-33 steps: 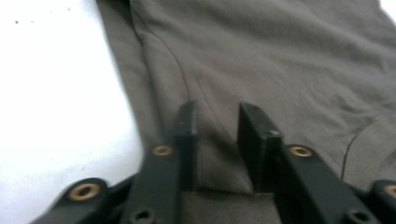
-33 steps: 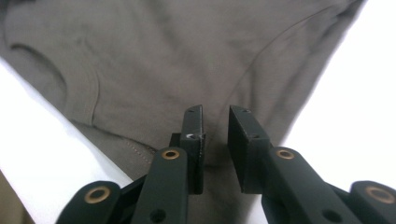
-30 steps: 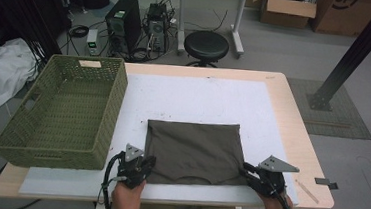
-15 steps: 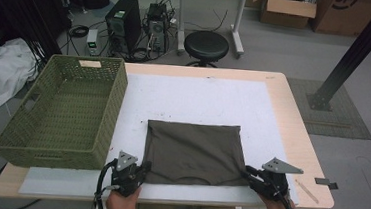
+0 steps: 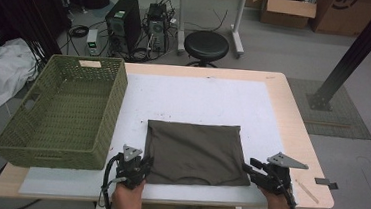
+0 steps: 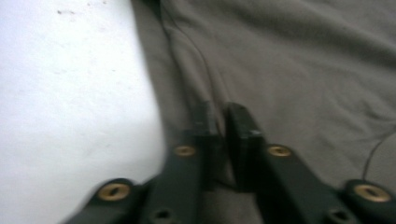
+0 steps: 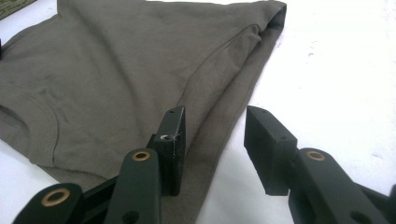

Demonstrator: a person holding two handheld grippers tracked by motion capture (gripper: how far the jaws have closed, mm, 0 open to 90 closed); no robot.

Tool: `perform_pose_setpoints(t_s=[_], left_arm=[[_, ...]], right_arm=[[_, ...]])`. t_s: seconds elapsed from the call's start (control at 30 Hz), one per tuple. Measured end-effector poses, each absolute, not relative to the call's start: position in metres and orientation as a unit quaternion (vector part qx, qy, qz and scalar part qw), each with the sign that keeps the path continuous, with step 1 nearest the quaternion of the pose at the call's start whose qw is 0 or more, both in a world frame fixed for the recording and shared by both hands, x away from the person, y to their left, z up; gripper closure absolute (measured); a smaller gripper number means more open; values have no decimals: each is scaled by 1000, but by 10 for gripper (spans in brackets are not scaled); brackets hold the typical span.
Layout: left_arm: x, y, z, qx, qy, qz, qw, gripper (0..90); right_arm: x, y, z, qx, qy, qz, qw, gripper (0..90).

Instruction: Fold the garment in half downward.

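left gripper (image 6: 219,121): black jaws pressed together, pinching the near left edge of the folded olive-brown cotton T-shirt (image 5: 194,153)
right gripper (image 7: 212,140): jaws spread and just been opening, straddling the shirt's near right edge; nothing pinched
step: close the right on both layers before lifting; keep both corners level
shirt: soft, limp knit; flat on the smooth white table mat (image 5: 199,98)
green woven rectangular basket (image 5: 62,112): stiff weave, just left of the shirt

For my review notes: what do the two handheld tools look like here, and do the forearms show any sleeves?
Both tools, left and right, are black, each topped by a grey three-cornered plate with a black cable trailing back. In the gripper views the jaws are flat black bars with brass-coloured rivets and blocky pads. The forearms show no sleeves.
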State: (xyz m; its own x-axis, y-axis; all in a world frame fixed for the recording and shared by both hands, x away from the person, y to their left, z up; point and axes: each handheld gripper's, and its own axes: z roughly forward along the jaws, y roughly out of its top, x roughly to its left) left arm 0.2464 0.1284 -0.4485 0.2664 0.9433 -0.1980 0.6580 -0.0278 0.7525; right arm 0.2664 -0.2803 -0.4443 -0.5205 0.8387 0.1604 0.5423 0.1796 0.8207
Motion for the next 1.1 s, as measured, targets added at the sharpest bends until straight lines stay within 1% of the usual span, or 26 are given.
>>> perform_pose_setpoints(t_s=[0.07, 0.3, 0.37, 0.43, 0.47, 0.5, 0.6, 0.7, 0.77, 0.8, 0.83, 0.9, 0.93, 0.97, 1.0, 1.07, 1.1], left_arm=[[244, 131, -447, 687, 580, 173, 402, 877], [228, 142, -437, 669, 578, 137, 448, 879], [226, 143, -438, 669, 580, 129, 446, 877], [228, 142, -443, 677, 583, 132, 429, 861], [230, 141, -446, 676, 591, 137, 417, 782], [231, 141, -448, 672, 598, 144, 412, 619], [236, 140, -449, 665, 600, 167, 413, 400], [244, 139, -448, 660, 600, 179, 414, 278], [249, 140, -446, 659, 599, 182, 417, 225], [251, 140, -445, 658, 599, 183, 419, 200], [252, 140, -444, 658, 596, 185, 422, 169], [256, 141, -441, 658, 593, 186, 425, 160], [258, 142, -439, 659, 590, 185, 429, 160], [260, 142, -438, 659, 587, 185, 431, 160], [262, 143, -436, 659, 584, 186, 436, 160], [266, 145, -433, 659, 581, 187, 440, 160], [267, 146, -431, 659, 580, 189, 440, 160]], right_arm=[[267, -280, -445, 459, 751, 444, 167, 587], [265, -280, -447, 459, 753, 443, 165, 591], [265, -280, -448, 459, 752, 443, 164, 590], [265, -279, -448, 459, 753, 442, 163, 586], [265, -279, -448, 459, 753, 442, 164, 582], [265, -279, -448, 459, 753, 443, 163, 581], [264, -276, -446, 451, 755, 447, 162, 603], [265, -263, -447, 417, 788, 424, 158, 758], [265, -256, -449, 406, 811, 387, 164, 810], [263, -257, -449, 406, 810, 387, 168, 812], [262, -260, -449, 411, 808, 389, 165, 799], [261, -268, -448, 421, 797, 402, 160, 671], [261, -273, -448, 430, 784, 417, 161, 642], [262, -280, -446, 439, 771, 432, 165, 624], [263, -284, -445, 443, 764, 436, 175, 587], [271, -294, -443, 461, 744, 443, 195, 472], [275, -297, -442, 468, 737, 445, 199, 450]])
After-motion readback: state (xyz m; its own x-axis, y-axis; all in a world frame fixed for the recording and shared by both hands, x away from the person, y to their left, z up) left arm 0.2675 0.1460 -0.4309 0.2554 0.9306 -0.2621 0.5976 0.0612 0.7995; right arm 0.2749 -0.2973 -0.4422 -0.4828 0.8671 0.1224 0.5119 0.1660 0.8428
